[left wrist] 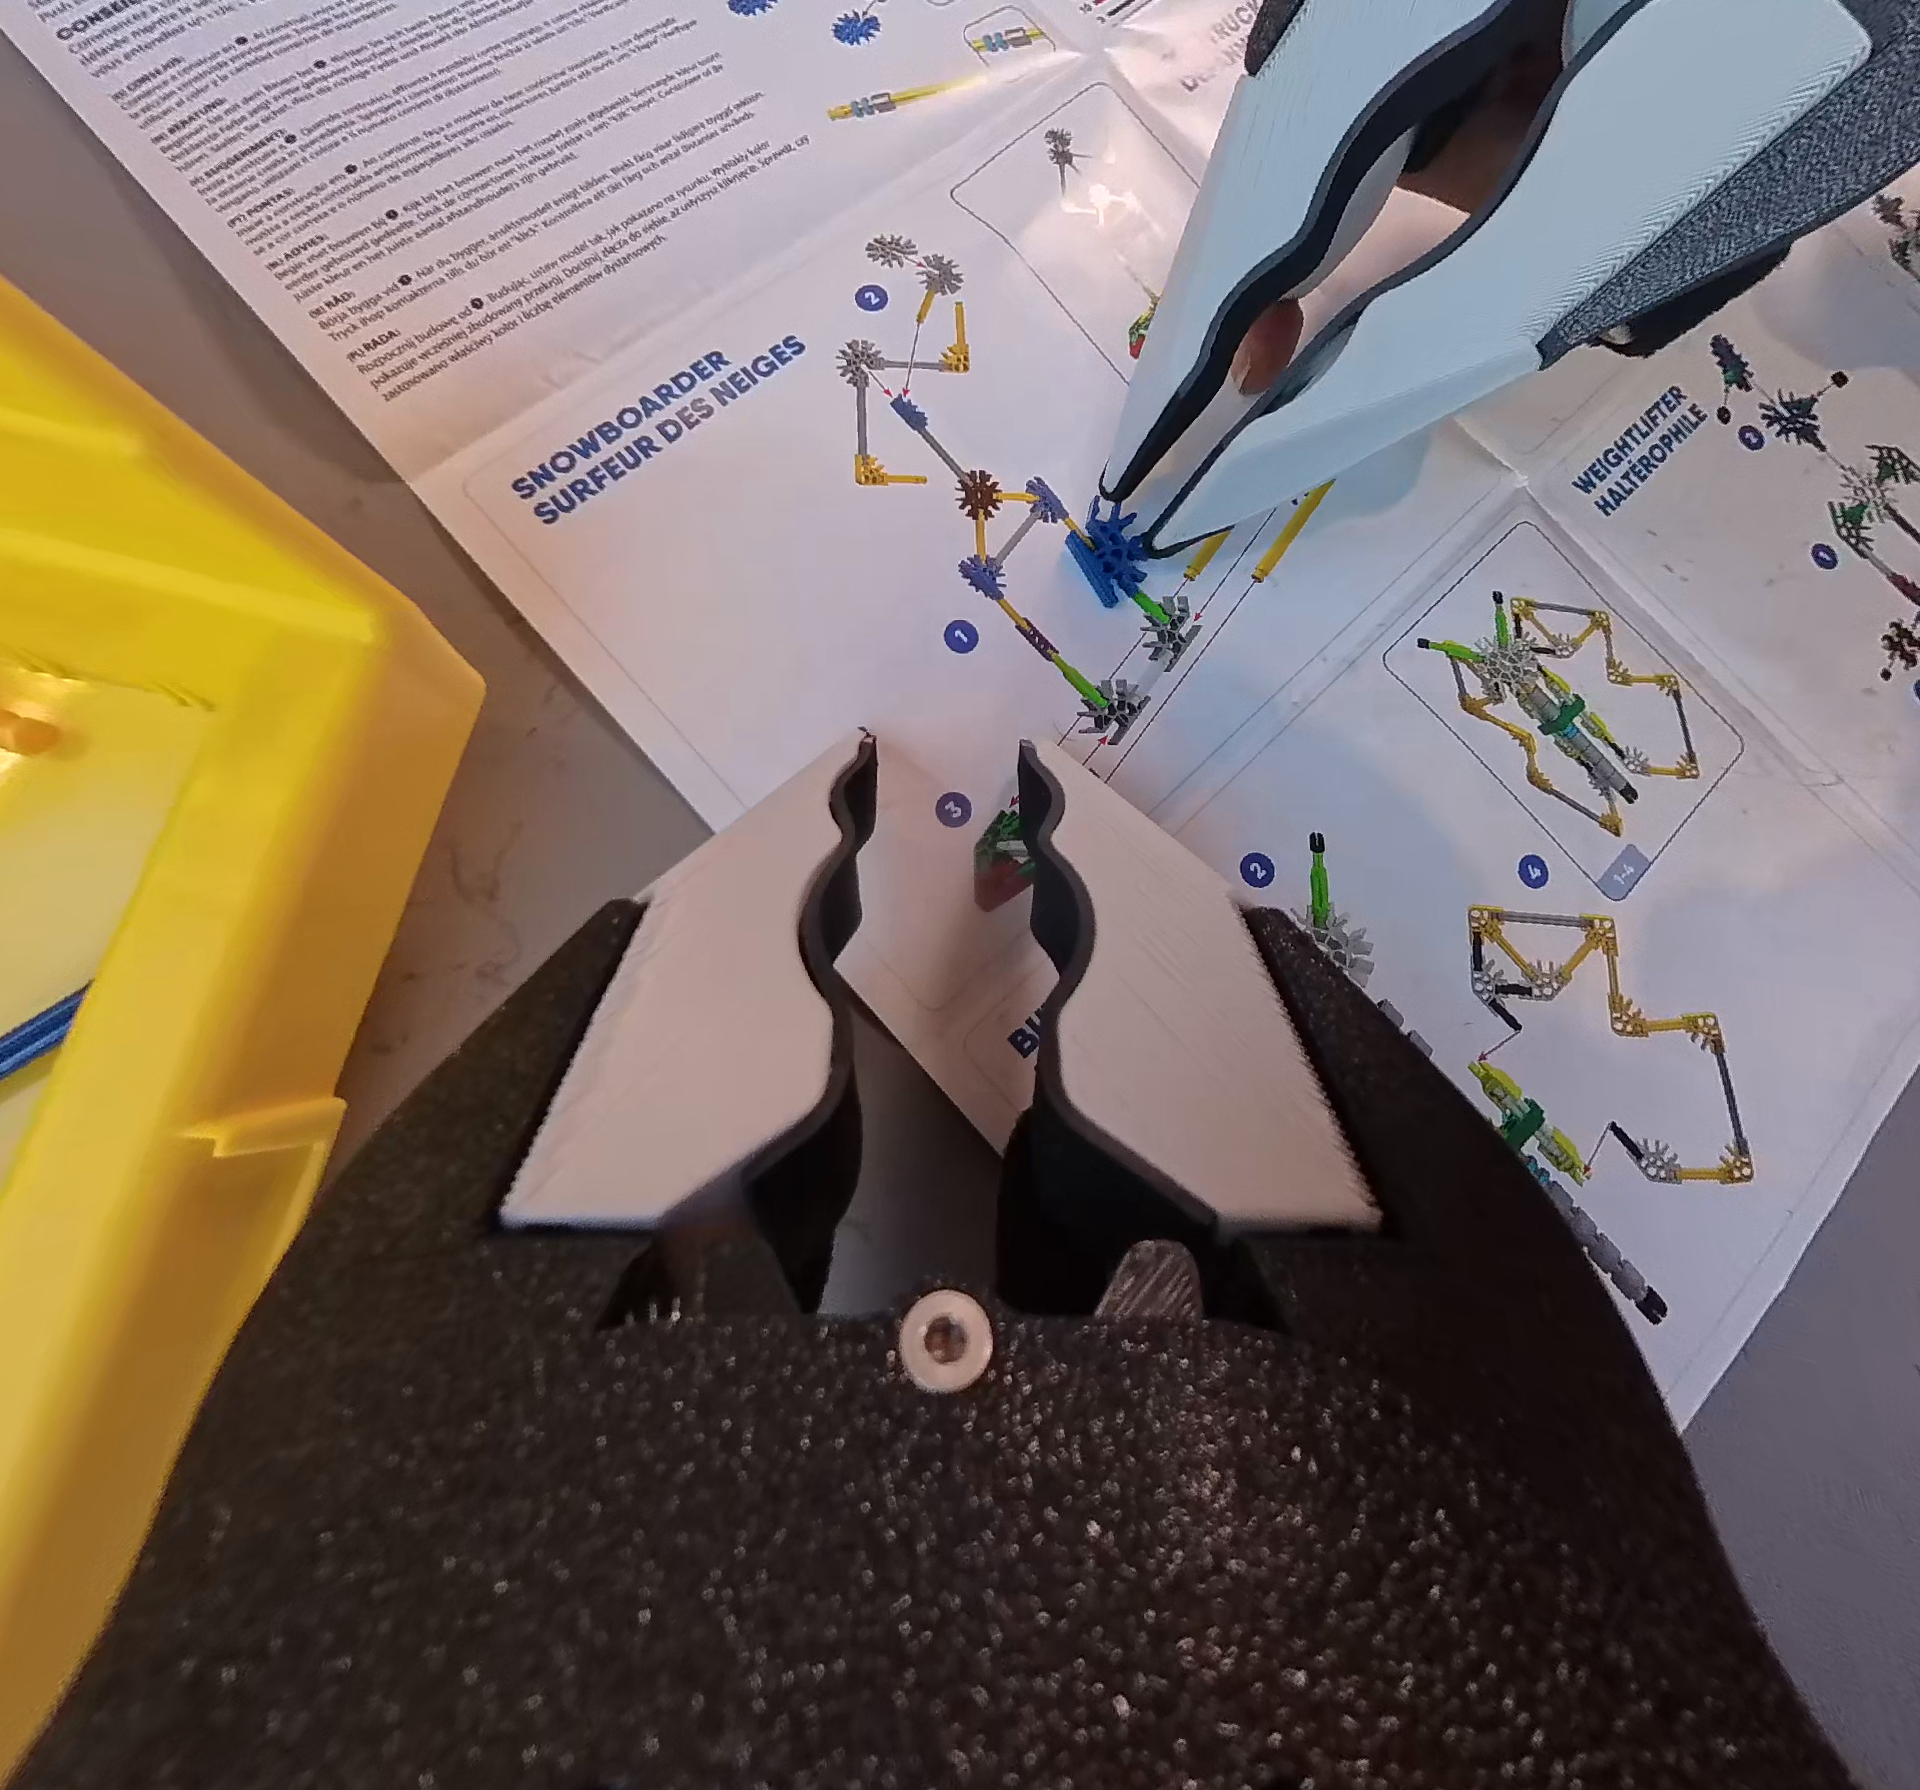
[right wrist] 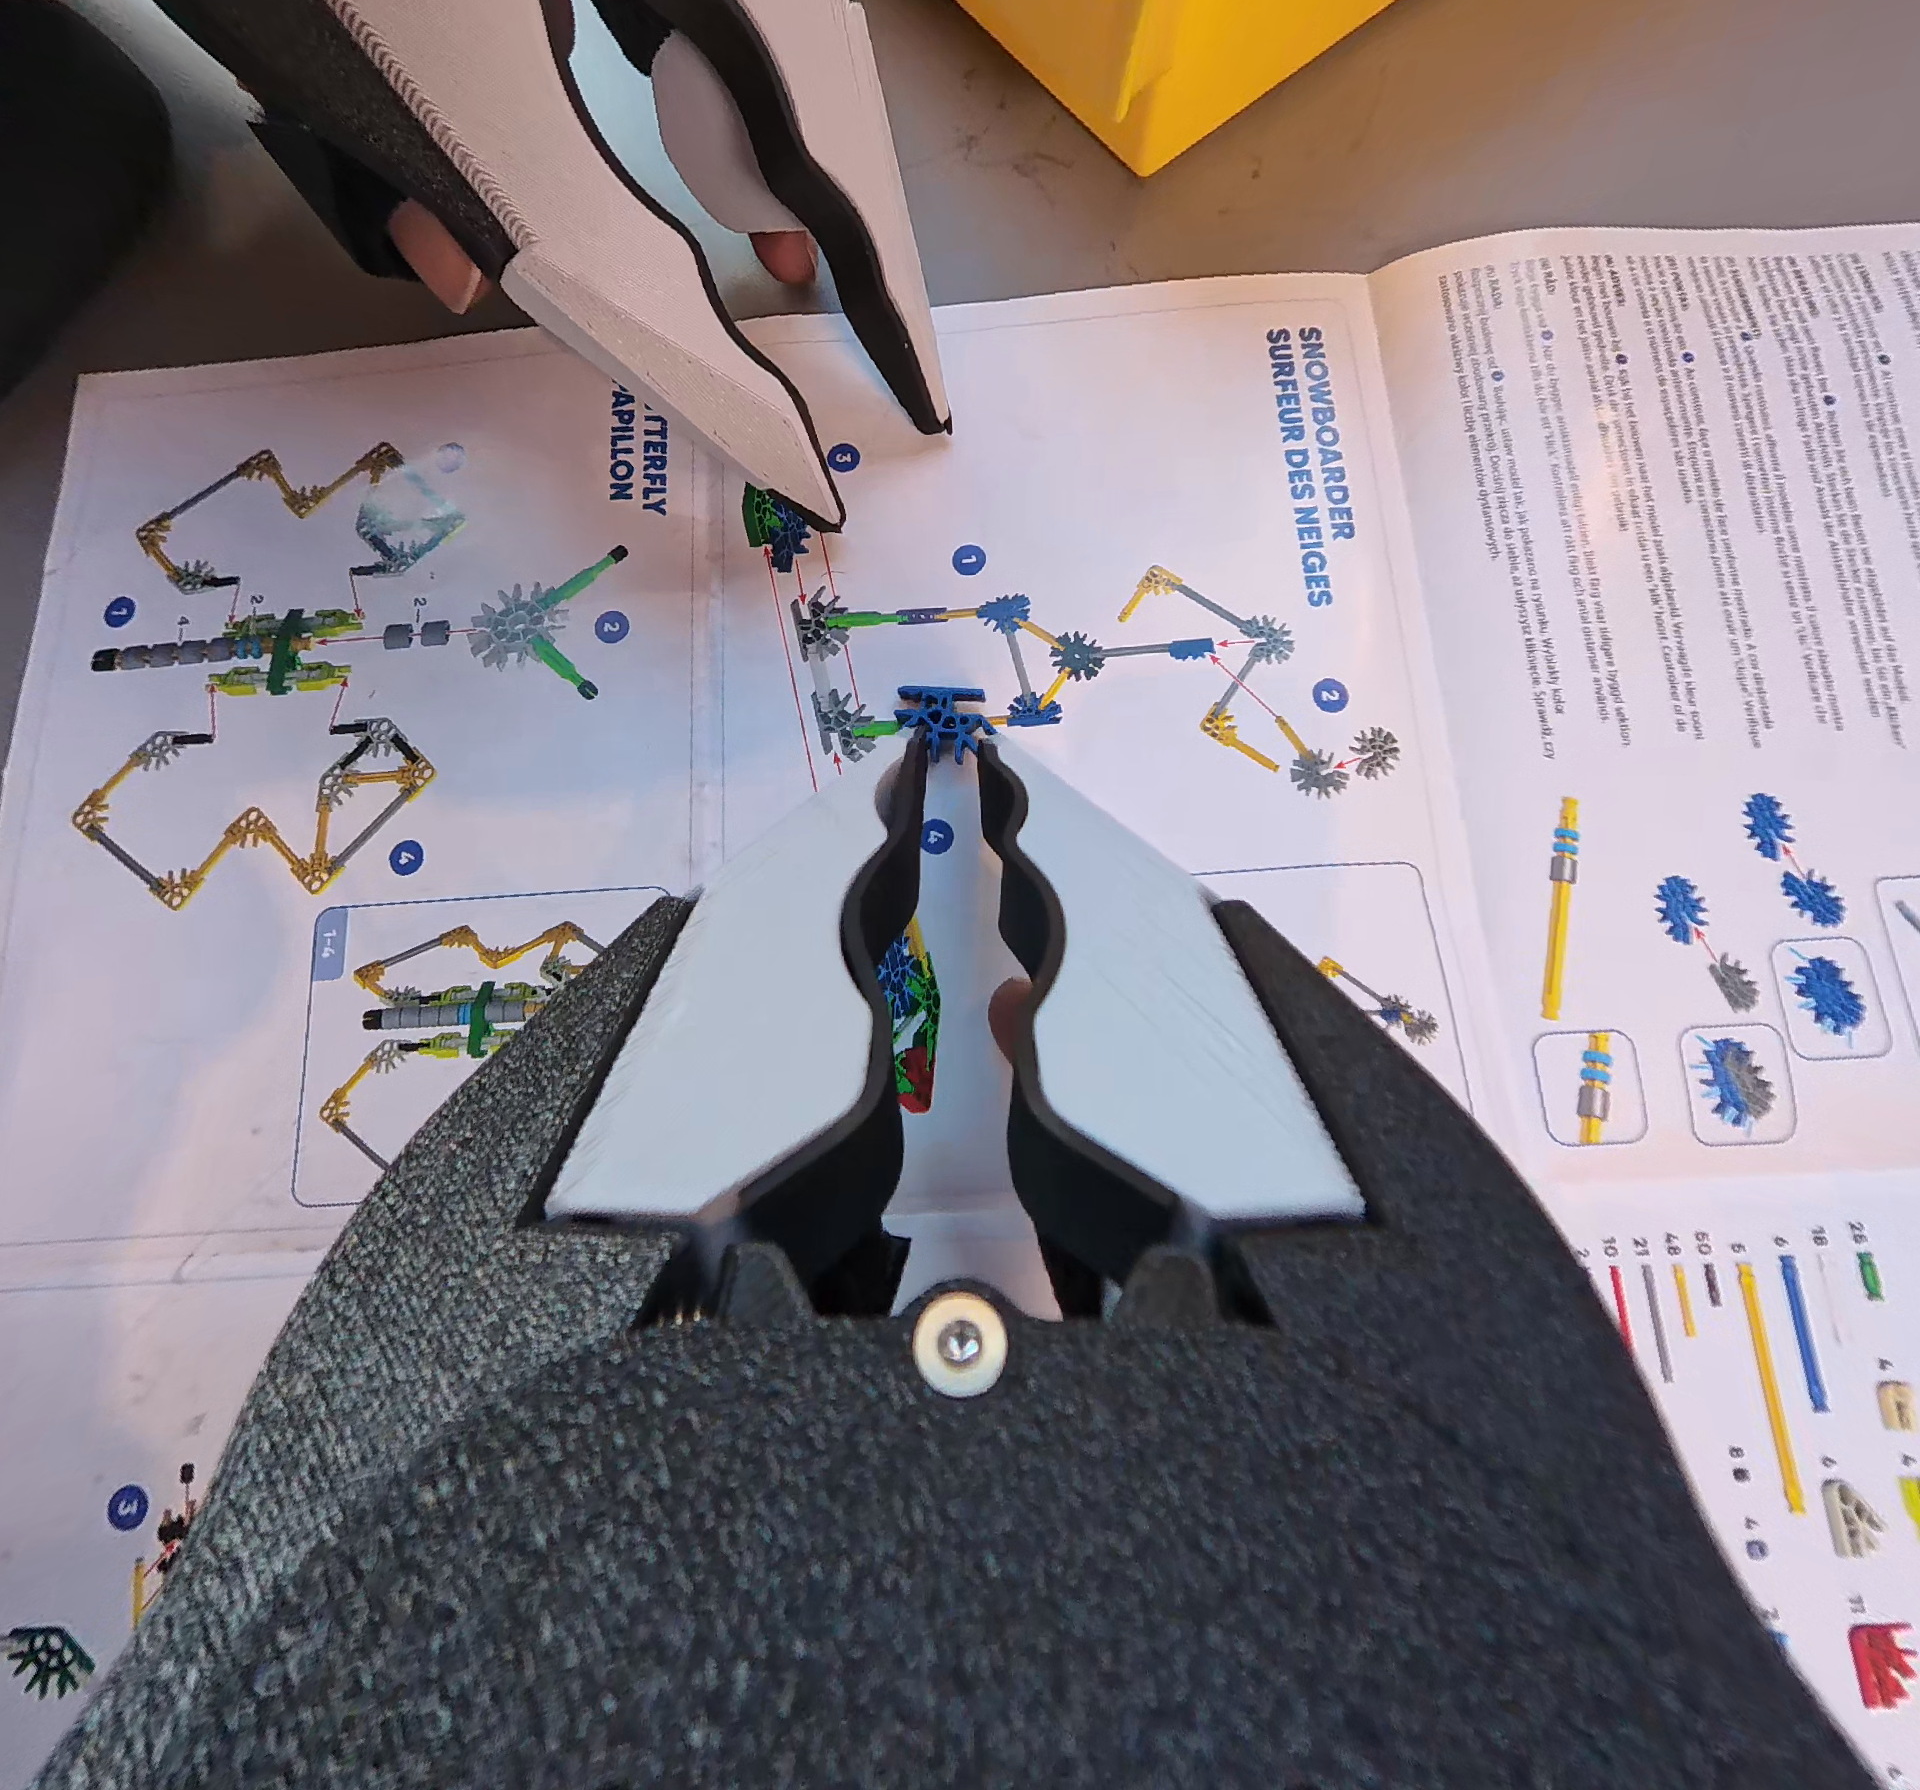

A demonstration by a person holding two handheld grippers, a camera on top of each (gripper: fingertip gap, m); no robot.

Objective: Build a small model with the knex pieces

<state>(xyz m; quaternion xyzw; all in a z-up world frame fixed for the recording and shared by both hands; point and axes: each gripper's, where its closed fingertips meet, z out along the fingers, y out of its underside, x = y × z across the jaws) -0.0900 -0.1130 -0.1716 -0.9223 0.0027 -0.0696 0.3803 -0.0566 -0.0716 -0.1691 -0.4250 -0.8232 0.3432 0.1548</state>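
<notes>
A small blue snowflake-shaped connector piece (left wrist: 1103,561) rests on its edge on an unfolded building-instruction sheet (left wrist: 623,286). My right gripper (left wrist: 1132,519) comes down from the upper right and is shut on the piece's top. In the right wrist view the piece (right wrist: 940,706) sits between the tips of the right gripper (right wrist: 951,748), upright on the sheet (right wrist: 1143,493). My left gripper (left wrist: 948,751) is open and empty. It hovers just above the sheet, a short way from the piece. It also shows in the right wrist view (right wrist: 888,475), with its jaws apart.
A yellow plastic box (left wrist: 208,805) stands on the grey table to the left of the sheet, also in the right wrist view (right wrist: 1195,5). A person's hand in a black fingerless glove (right wrist: 395,223) holds the left gripper. My hands' fingertips stand some 6 centimeters from each other.
</notes>
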